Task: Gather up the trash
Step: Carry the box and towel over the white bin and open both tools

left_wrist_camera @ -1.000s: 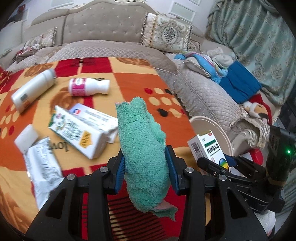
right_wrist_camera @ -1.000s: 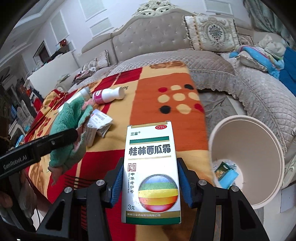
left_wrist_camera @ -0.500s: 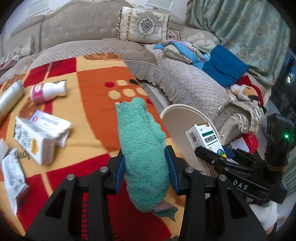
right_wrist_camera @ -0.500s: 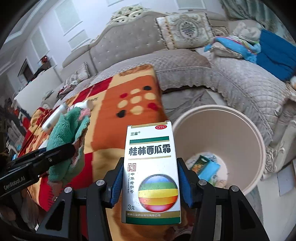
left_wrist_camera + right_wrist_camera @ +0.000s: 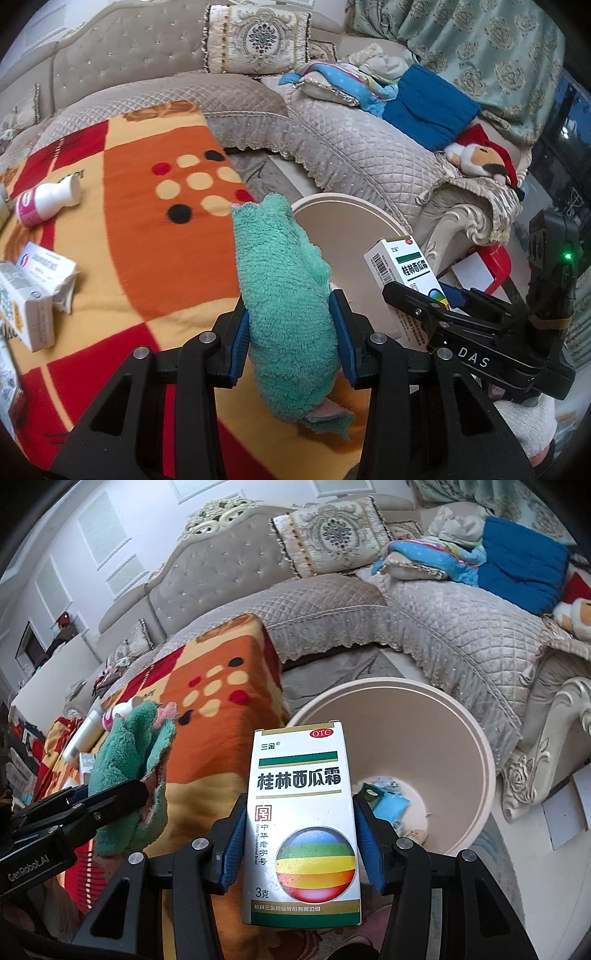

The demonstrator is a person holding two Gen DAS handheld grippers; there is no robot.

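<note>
Both views have swung right since a second ago. The bin [image 5: 476, 746], then at the right edge of the right wrist view, now sits behind and right of the held box; in the left wrist view its rim [image 5: 343, 201] shows far more, just behind the cloth's top. The bottle [image 5: 46, 199] and the carton [image 5: 46, 264] have slid to the left edge, and the long white tube seen earlier is out of that view. Grips unchanged.

Left gripper [image 5: 291, 332]: narrow, pads pressed on a green cloth [image 5: 288, 306] standing upright between them, pinkish tag at its bottom end. From the right wrist view the cloth [image 5: 125, 757] hangs over the blanket [image 5: 221, 760], left of the bin.

Right gripper [image 5: 299, 836]: clamped on a white box [image 5: 303, 823], upright, front facing the camera, over the near rim of the bin. In the left view the box [image 5: 404, 273] is right of the cloth.

Writing: box reads "OTC", "三金", "桂林西瓜霜", "3克"; barcode on its side. Right gripper body: "DAS". Left gripper body: "GenRobot.AI". Carton print too small to read.

Bin holds a blue packet [image 5: 393, 806] and small scraps.
</note>
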